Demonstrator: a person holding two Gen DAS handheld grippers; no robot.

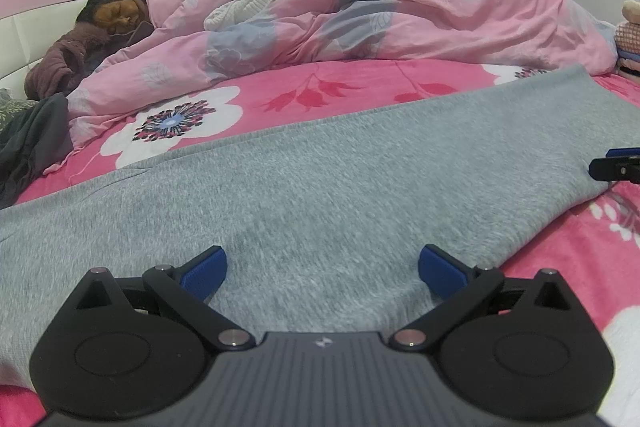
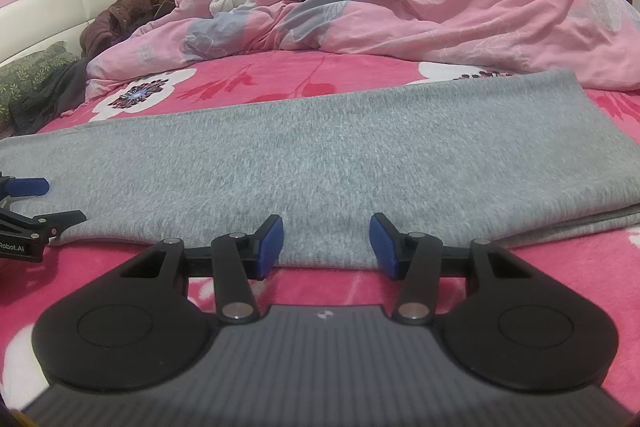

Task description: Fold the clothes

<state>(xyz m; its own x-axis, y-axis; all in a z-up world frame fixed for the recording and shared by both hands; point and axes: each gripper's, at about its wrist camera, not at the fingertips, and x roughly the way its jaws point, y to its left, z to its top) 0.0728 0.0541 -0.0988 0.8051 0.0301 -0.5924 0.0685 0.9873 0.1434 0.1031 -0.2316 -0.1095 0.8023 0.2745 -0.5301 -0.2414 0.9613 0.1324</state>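
The folded grey garment (image 2: 280, 163) is lying flat across the pink floral bedsheet (image 2: 360, 291). My right gripper (image 2: 326, 243) is standing part-open at its near edge, apparently gripping nothing; my left gripper (image 1: 322, 273) is gaping wide above it.

the grey garment (image 1: 320, 187) runs past the left wrist view's left edge.

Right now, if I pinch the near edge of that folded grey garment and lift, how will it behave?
The grey garment lies flat and limp, so it will probably droop. Its layers, visible at the right edge, may slide apart. It looks like a soft knit, likely light.
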